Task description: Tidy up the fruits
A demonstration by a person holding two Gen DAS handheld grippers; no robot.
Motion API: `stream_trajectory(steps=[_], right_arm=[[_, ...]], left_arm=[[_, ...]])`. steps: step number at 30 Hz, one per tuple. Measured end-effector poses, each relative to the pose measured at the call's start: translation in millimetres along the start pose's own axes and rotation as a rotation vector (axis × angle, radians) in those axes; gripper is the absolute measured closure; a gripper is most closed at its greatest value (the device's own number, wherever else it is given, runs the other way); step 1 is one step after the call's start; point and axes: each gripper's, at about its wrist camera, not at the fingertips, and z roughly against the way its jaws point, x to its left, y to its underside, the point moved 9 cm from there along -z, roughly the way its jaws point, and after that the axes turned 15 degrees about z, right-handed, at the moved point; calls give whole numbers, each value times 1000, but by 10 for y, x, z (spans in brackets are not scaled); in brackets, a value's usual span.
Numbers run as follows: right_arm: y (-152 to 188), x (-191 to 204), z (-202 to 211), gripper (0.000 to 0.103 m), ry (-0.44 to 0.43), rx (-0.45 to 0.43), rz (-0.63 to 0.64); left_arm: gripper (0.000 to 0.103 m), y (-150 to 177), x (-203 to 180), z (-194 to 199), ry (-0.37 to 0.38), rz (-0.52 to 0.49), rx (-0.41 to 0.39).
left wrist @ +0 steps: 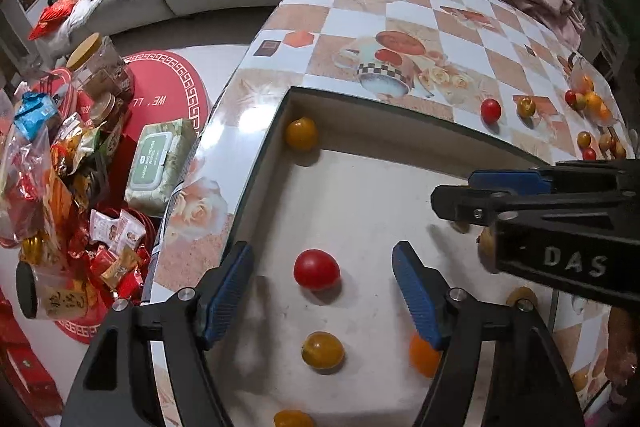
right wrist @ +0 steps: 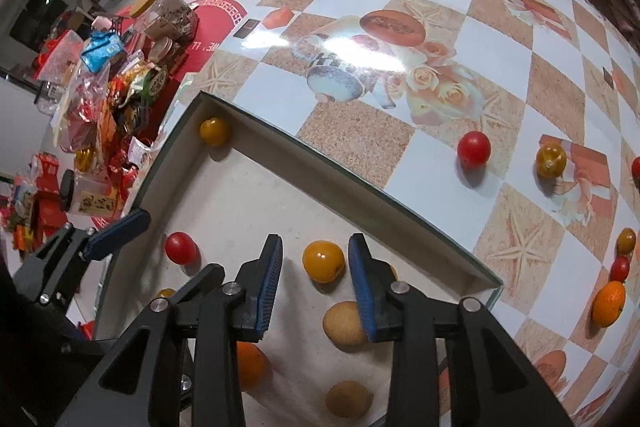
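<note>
Right gripper (right wrist: 316, 283) fingers part open, empty, over the yellow fruit (right wrist: 323, 261) inside the tray (right wrist: 304, 167) at worktop's near edge. Left gripper (left wrist: 323, 291) wide open, empty, above the red tomato (left wrist: 316, 269). Fingers should be lowered squarely and closed gently.

Patterned table (right wrist: 460, 39) carries a white box (right wrist: 320, 167) and scattered fruits (right wrist: 474, 149)

Both wrist cams close above tray (left wrist: 288, 163) (shared).
</note>
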Motion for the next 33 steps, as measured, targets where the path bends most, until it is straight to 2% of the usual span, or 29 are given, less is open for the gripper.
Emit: stream_trajectory(steps=[2, 7, 8, 11, 13, 16, 17, 18, 19, 25, 27, 33], right_arm=[[1, 4, 49, 63, -13, -7, -8], [8, 34, 230, 47, -31, -38, -16], [15, 39, 267, 41, -30, -45, -20], [67, 52, 406, 33, -13, -59, -18], [119, 83, 503, 23, 8, -64, -2], [234, 107, 631, 22, 42, -58, 8], [294, 118, 668, 22, 52, -49, 6], [342, 116, 693, 21, 56, -43, 4], [405, 124, 719, 20, 62, -35, 1], [731, 109, 815, 15, 94, 0, -31], [805, 111, 840, 0, 113, 10, -25], [993, 144, 901, 0, 136, 36, -22]], left_arm=[[30, 0, 6, 39, 7, 2, -1], [30, -4, 35, 250, 38, 16, -25], [30, -2, 38, 297, 41, 17, -29], [30, 37, 40, 424, 49, 21, -24], [30, 106, 36, 476, 46, 20, -2], [28, 223, 48, 538, 50, 32, 20], [23, 271, 61, 557, 50, 39, 27], [4, 322, 78, 581, 48, 49, 33], [1, 363, 98, 616, 48, 58, 25], [1, 585, 194, 674, 25, 62, 64], [1, 628, 236, 693, 13, 67, 70], [1, 674, 283, 813, -6, 75, 55]])
